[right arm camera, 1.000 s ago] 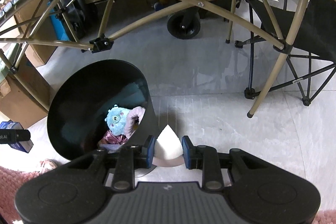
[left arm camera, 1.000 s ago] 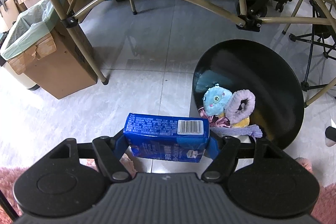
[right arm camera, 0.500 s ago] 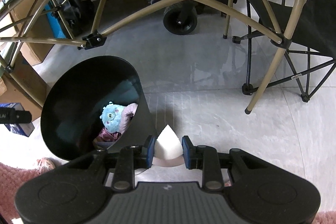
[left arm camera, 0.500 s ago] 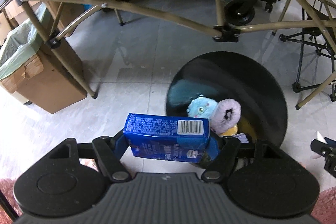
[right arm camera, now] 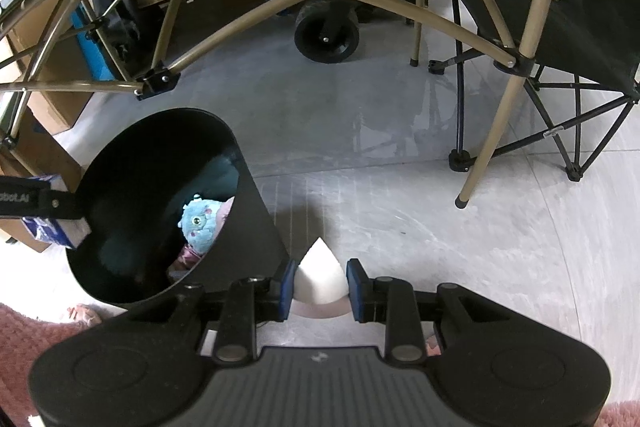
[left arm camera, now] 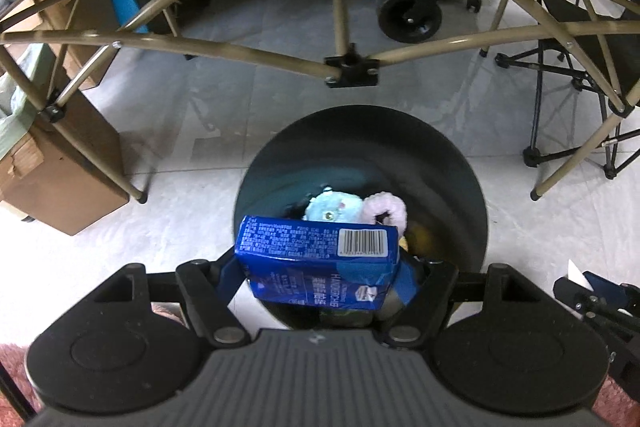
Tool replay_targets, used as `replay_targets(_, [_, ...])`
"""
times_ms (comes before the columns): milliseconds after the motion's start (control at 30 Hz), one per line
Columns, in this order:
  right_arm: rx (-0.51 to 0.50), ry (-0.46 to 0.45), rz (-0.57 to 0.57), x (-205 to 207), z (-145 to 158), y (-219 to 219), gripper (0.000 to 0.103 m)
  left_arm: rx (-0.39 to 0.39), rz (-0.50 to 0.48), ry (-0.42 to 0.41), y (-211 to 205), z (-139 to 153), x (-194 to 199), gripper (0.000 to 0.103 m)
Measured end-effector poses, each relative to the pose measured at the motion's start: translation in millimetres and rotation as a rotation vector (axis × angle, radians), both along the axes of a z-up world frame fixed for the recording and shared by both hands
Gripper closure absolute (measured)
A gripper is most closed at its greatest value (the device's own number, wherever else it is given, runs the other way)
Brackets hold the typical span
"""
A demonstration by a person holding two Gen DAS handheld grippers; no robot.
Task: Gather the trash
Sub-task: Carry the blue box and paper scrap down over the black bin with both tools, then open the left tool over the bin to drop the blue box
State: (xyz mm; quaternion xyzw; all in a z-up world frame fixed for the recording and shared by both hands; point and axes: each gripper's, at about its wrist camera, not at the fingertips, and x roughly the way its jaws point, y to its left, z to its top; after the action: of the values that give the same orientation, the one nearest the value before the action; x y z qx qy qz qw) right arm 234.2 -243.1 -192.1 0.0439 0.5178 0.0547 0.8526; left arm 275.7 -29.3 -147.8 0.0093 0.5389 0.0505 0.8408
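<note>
My left gripper [left arm camera: 318,269] is shut on a blue tissue box [left arm camera: 316,255] with a barcode, held over the mouth of the round black trash bin [left arm camera: 460,187]. Inside the bin lie a light-blue plush toy [left arm camera: 332,205] and a pink fuzzy ring [left arm camera: 386,207]. In the right wrist view the same bin [right arm camera: 248,239] stands at the left, and my right gripper [right arm camera: 322,285] is shut on a white folded piece of paper [right arm camera: 320,277] just right of the bin, above the floor. The left gripper with the blue box [right arm camera: 52,227] shows at the bin's left rim.
A tan folding-table frame [left arm camera: 348,67] arches over the bin. A cardboard box [left arm camera: 60,179] with a green liner stands at the left, a black wheel [left arm camera: 408,13] behind, a folding chair [right arm camera: 560,39] at the right. Pink rug [right arm camera: 24,335] lies at the near edge.
My left gripper has carried the blue box rightward, from beside the bin to over its opening. The right gripper and its paper have stayed put.
</note>
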Motion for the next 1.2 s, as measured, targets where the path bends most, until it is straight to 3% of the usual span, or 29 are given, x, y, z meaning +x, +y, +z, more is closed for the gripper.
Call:
replay_targets(1000, [-0.005, 0.028, -0.028, -1.0, -9.7, -13.4, 0.076, -0.052, 0.001, 0.07, -39.1, -18.8, 38.6, 0.029])
replay_targets(1067, [-0.004, 0.027, -0.028, -1.1, -9.7, -13.4, 0.076, -0.058, 0.006, 0.078, -39.2, -19.7, 39.0, 0.024])
replay_targets(1133, [-0.004, 0.027, -0.027, -1.2, -9.6, -13.3, 0.076, -0.076, 0.026, 0.088, -37.0, -19.9, 39.7, 0.003])
replay_targets(1200, [-0.002, 0.026, -0.025, -1.1, -8.9, -13.5, 0.076, -0.084, 0.045, 0.085, -34.9, -18.9, 39.8, 0.0])
